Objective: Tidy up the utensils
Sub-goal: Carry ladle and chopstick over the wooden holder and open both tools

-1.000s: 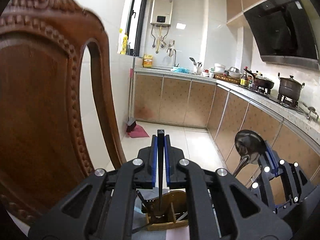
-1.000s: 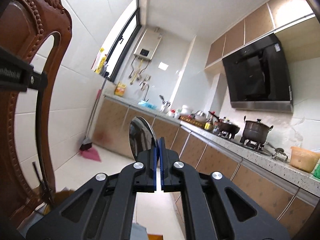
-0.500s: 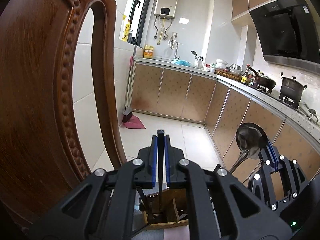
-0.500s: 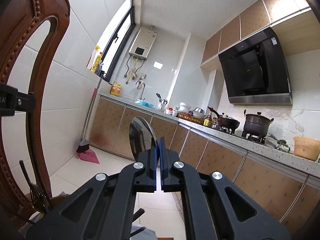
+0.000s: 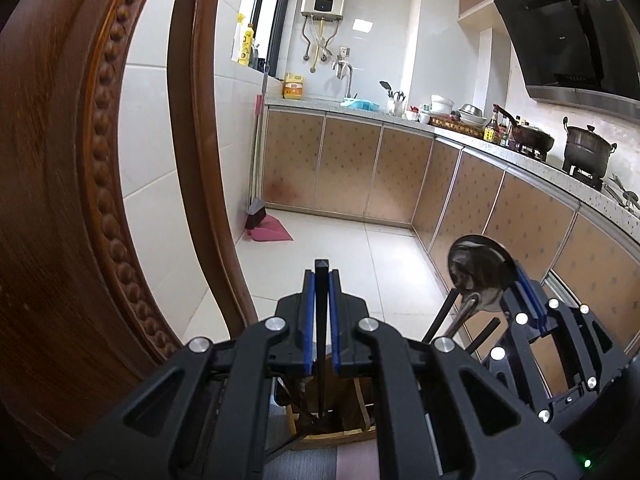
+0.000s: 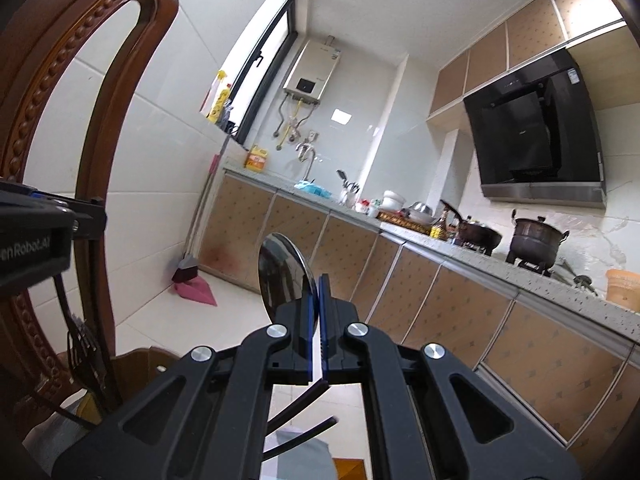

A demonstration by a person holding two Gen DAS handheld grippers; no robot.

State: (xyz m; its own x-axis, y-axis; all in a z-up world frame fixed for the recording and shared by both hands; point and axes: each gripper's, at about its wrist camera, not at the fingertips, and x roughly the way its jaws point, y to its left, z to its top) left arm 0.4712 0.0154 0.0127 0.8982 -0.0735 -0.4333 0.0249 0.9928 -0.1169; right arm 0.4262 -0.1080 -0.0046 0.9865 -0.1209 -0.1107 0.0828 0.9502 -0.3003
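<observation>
Beside the carved chair back (image 5: 100, 184), the left claw (image 5: 321, 308) clenched a black utensil handle (image 5: 321, 320) over the wooden holder (image 5: 344, 412); the right claw (image 6: 318, 320) gripped a steel ladle (image 6: 284, 276).

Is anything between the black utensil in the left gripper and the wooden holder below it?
Nothing visible blocks it. The left gripper holds the black utensil upright, its lower end reaching down into the wooden holder. Other handles lean out to the right, beside its path.

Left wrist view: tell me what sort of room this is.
A home kitchen: a counter runs over a row of cabinets, with a sink tap, a pot on a gas burner and a black range hood above.
</observation>
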